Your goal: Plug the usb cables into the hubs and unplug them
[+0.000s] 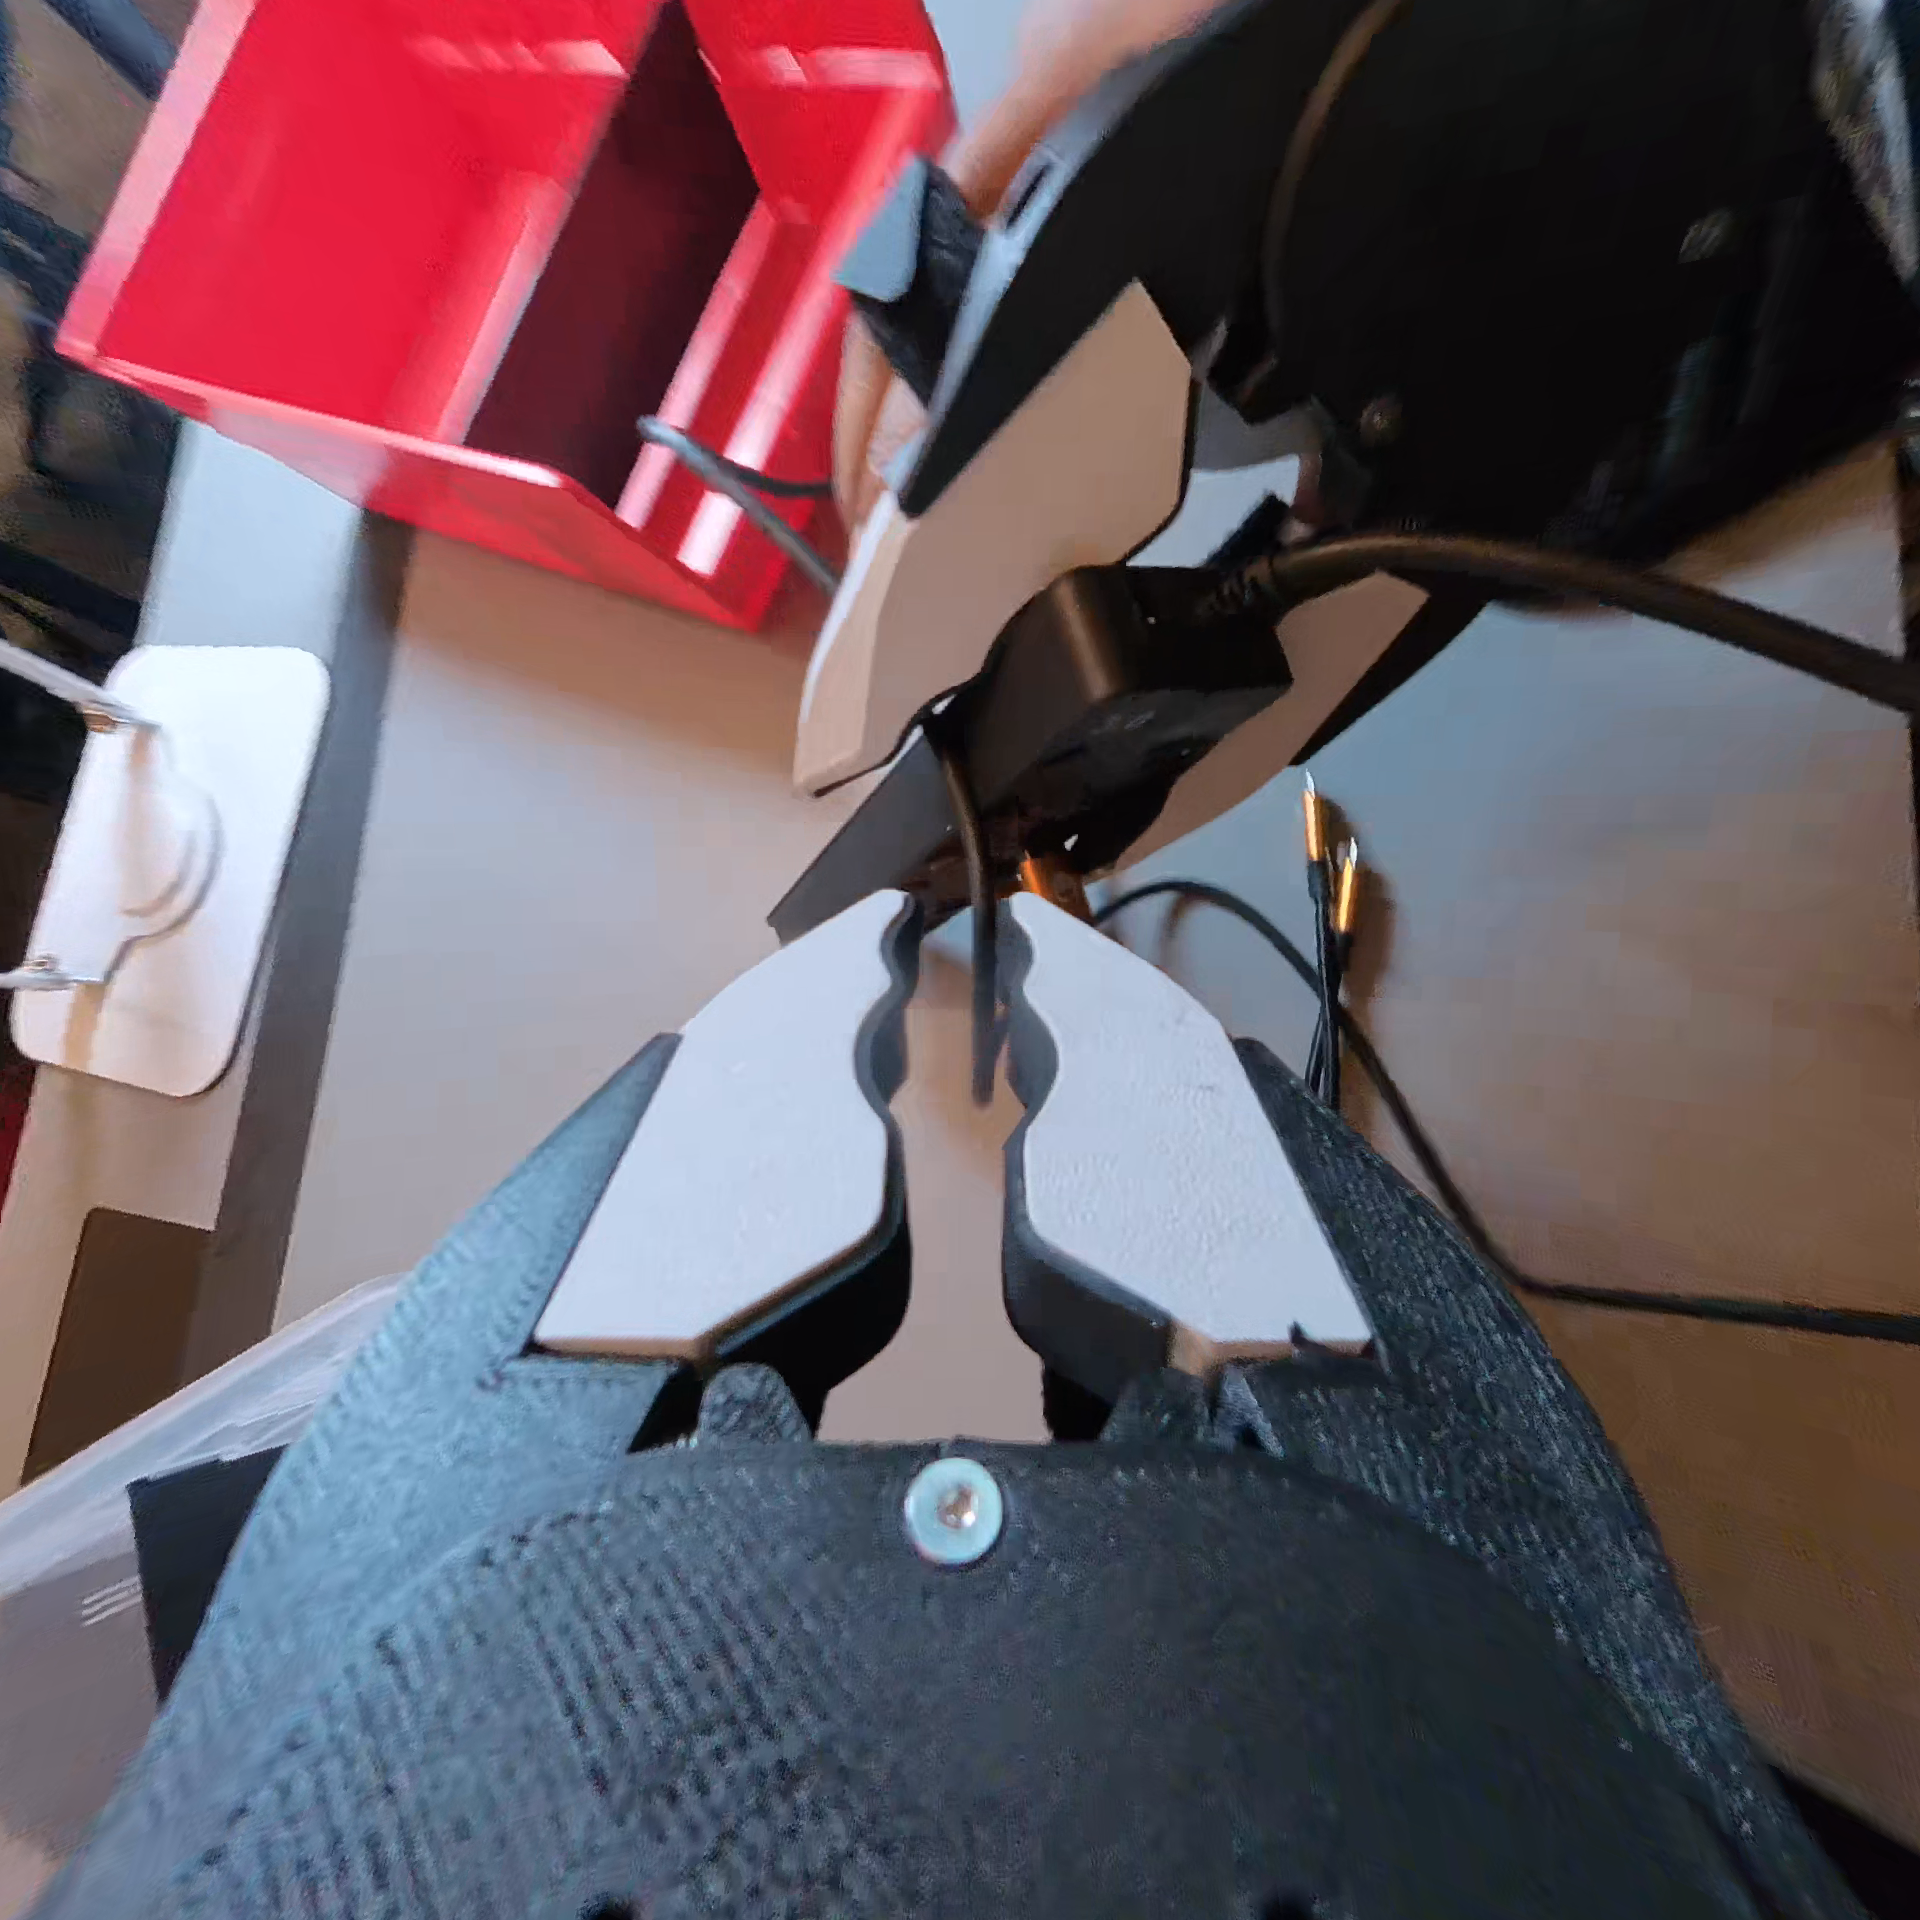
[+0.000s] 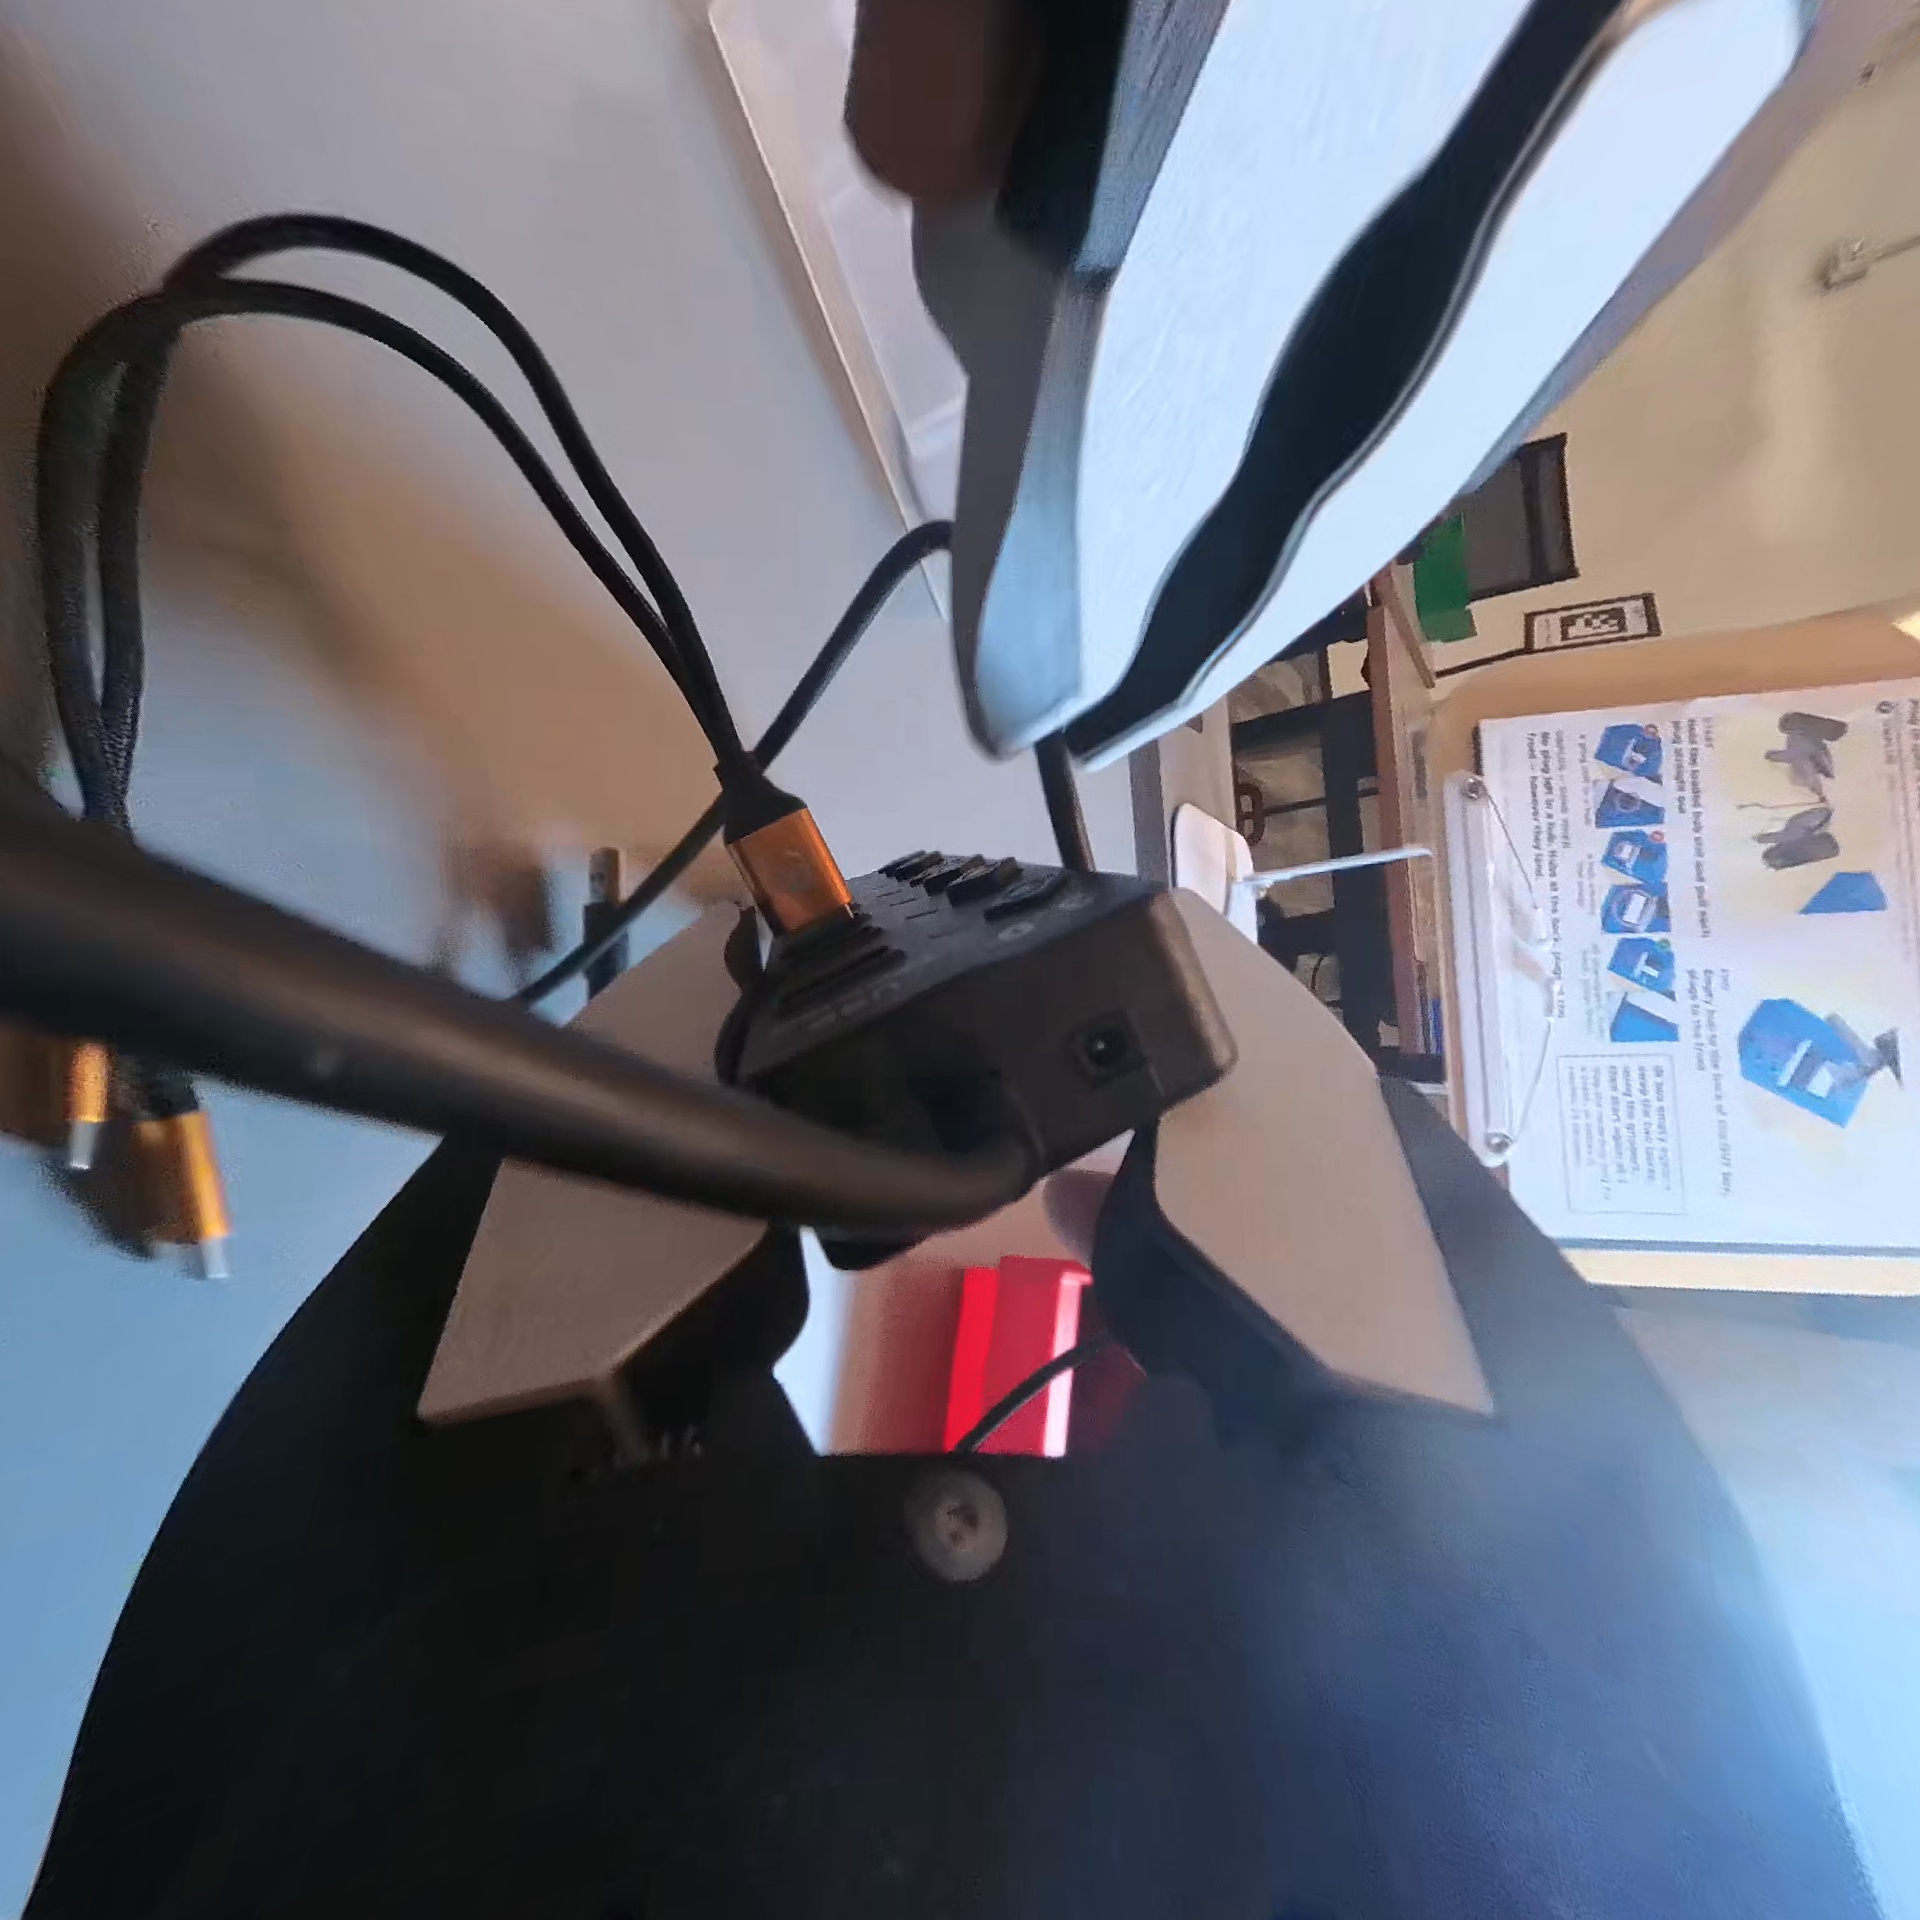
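Note:
My right gripper (image 2: 966,997) is shut on a black USB hub (image 2: 997,987) and holds it above the table; the hub also shows in the left wrist view (image 1: 1122,686). An orange-sleeved plug (image 2: 790,873) sits in one of the hub's ports. A thick black cable (image 2: 520,1091) leaves the hub's end. My left gripper (image 1: 964,920) is right at the hub, its fingers nearly together on a thin black cable (image 1: 982,997). From the right wrist view the left gripper (image 2: 1039,727) hangs just above the hub. Loose orange plugs (image 2: 177,1174) dangle to the left.
A red open box (image 1: 416,260) stands on the table behind the hub. A white sheet holder (image 1: 177,862) lies at the table's left edge. Spare orange plugs (image 1: 1330,862) and black cables trail on the table to the right. An instruction sheet (image 2: 1714,935) stands nearby. My hands' fingertips stand some 4 cm from each other.

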A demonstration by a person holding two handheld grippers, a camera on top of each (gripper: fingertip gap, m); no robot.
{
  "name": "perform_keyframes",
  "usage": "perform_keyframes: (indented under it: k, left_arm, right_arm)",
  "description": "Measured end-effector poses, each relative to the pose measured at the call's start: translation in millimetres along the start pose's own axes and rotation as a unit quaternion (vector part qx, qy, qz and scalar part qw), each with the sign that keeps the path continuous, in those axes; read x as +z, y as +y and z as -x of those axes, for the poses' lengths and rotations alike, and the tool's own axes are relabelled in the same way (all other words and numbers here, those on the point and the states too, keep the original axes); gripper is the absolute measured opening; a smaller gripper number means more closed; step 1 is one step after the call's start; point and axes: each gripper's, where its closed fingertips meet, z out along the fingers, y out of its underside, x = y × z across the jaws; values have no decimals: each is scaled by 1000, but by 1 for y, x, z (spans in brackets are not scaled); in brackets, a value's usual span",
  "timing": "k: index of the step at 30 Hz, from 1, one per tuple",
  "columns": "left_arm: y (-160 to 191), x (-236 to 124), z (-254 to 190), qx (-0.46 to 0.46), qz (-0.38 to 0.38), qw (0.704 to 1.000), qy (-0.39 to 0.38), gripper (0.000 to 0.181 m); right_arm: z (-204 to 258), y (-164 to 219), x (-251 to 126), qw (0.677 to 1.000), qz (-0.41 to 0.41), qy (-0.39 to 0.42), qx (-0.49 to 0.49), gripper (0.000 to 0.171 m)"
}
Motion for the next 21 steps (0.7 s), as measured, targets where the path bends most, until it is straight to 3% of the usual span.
perform_keyframes:
  k: [4,8,12,15,21]
  left_arm:
    - [-28,-66,39,-97,-174,977,-71,30]
    - [-3,-108,70,-189,-288,929,-139,33]
    - [37,-76,58,-263,-295,913,-98,31]
    - [62,-37,44,-291,-252,921,-69,31]
    - [71,-13,32,-260,-201,942,-67,32]
  right_arm:
    - [-56,6,-35,999,-5,29,33,69]
    - [-147,18,-86,996,12,71,55,69]
    - [-246,40,-123,989,60,116,74,69]
    - [-312,67,-140,976,106,166,88,69]
    - [-381,116,-156,953,134,220,157,69]
